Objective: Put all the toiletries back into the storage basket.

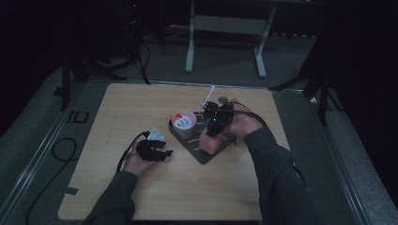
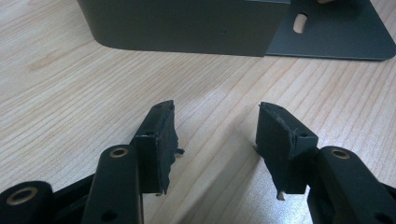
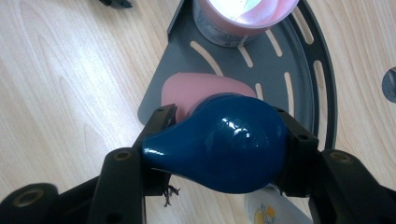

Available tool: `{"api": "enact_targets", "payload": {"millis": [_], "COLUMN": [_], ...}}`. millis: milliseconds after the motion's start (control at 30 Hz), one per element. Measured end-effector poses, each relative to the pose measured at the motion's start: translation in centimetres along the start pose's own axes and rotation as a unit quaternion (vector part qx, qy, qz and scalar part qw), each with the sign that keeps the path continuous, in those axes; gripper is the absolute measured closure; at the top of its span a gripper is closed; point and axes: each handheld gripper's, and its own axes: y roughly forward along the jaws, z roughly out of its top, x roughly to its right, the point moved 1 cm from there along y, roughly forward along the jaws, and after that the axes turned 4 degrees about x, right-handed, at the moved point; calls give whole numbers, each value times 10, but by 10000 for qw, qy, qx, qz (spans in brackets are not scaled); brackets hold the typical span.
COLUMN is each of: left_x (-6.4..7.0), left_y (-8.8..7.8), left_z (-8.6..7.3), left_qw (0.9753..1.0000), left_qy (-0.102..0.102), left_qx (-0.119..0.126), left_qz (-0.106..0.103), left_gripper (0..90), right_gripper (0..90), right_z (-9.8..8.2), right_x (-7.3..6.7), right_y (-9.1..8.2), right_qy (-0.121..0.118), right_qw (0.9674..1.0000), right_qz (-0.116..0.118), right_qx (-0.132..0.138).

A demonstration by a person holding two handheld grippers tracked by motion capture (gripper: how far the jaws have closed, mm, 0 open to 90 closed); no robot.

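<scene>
My right gripper [image 3: 226, 114] is shut on a glossy blue pear-shaped bulb [image 3: 224, 149], its narrow end pointing left in the right gripper view. Under the bulb a flat pink piece [image 3: 187, 91] lies on a dark grey slotted tray [image 3: 280, 65]. A pink tub [image 3: 243, 18] stands at the tray's far end. In the high view the right gripper [image 1: 211, 129] hangs over the pink piece [image 1: 210, 141] on the tray [image 1: 202, 155], beside the tub [image 1: 184, 120]. My left gripper [image 2: 217, 107] is open over bare wood, facing the tray's wall [image 2: 187, 28]; it rests left of the tray [image 1: 157, 149].
A white stick [image 1: 208, 97] and a small grey disc [image 1: 223, 99] lie behind the tray. A white item [image 3: 275, 210] sits on the wood just below the bulb. The wooden table [image 1: 141, 108] has open surface to the left and front. Cables trail off its left side.
</scene>
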Motion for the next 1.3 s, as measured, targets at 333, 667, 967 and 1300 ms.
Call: {"api": "enact_targets", "payload": {"millis": [333,667,967,1300], "left_x": [0,0,0,0], "left_y": [0,0,0,0], "left_z": [0,0,0,0], "left_qw": [10000,10000,10000,10000], "left_qy": [-5,-10,-14,-31], "left_qx": [3,3,4,24], "left_qz": [-11,-12,-16,-21], "left_gripper": [474,475,474,474], "right_gripper": [475,475,475,475], "right_z": [10,18,22,30], "right_x": [13,19,30,44], "right_y": [7,13,15,13], "right_qy": [186,256,362,541], "right_qw": [9998,9995,9990,9981], "right_qz": [-69,-154,-202,-285], "right_qx": [-65,-96,-160,-124]}}
